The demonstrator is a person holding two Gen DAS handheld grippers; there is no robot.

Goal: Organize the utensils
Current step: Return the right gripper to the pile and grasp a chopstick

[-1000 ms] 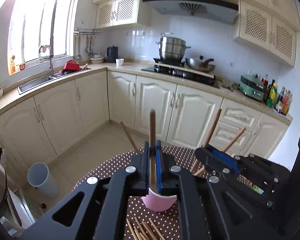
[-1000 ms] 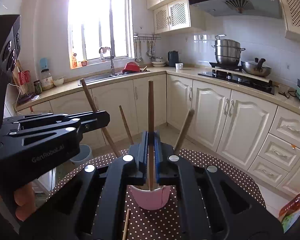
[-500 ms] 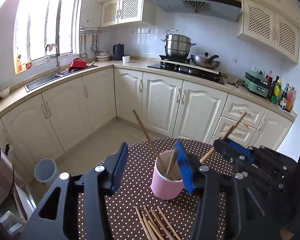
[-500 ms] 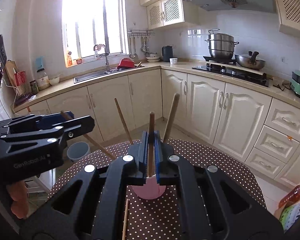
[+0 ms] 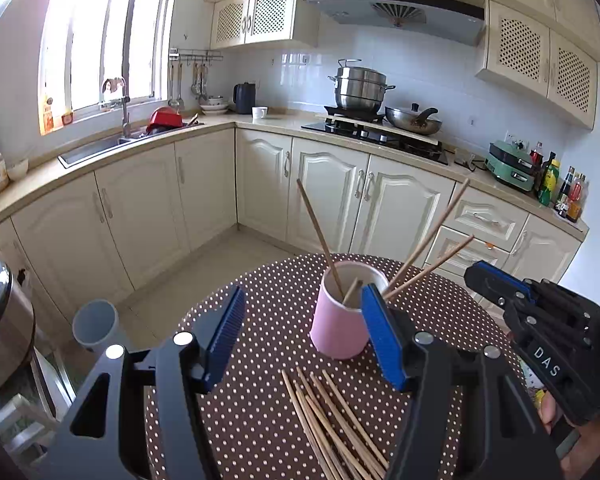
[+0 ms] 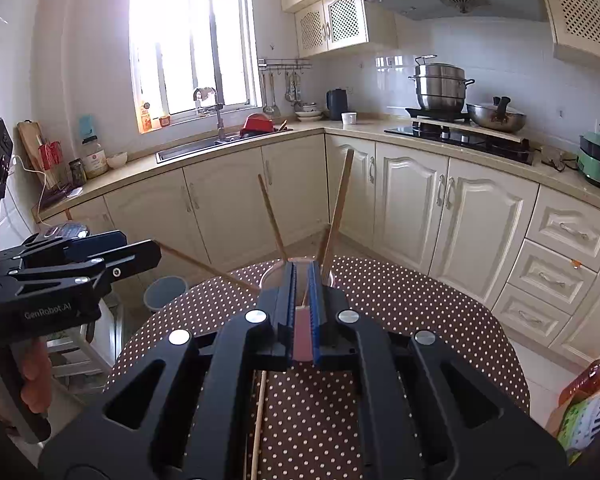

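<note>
A pink cup (image 5: pixel 340 320) stands on the brown dotted round table (image 5: pixel 260 420) with several wooden chopsticks (image 5: pixel 320 232) leaning out of it. More loose chopsticks (image 5: pixel 332 420) lie in a pile in front of the cup. My left gripper (image 5: pixel 304 332) hangs just short of the cup with its jaws opening and nothing between them. My right gripper (image 6: pixel 302 304) points at the cup (image 6: pixel 302 340) from close behind. Its jaws are shut to a thin slit with no stick in them. In the left wrist view the right gripper (image 5: pixel 474 276) sits right of the cup, clear of the sticks.
A grey bin (image 5: pixel 96 322) stands on the floor left of the table, beside a steel cooker (image 5: pixel 0 320). A single chopstick (image 6: pixel 258 420) lies under my right gripper. A colourful packet (image 6: pixel 588 404) sits at the table's right edge. Cream cabinets line the far walls.
My left gripper let go of its chopstick, which now stands in the cup, then opened and drew back. My right gripper also drew back, and its chopstick now leans in the cup.
</note>
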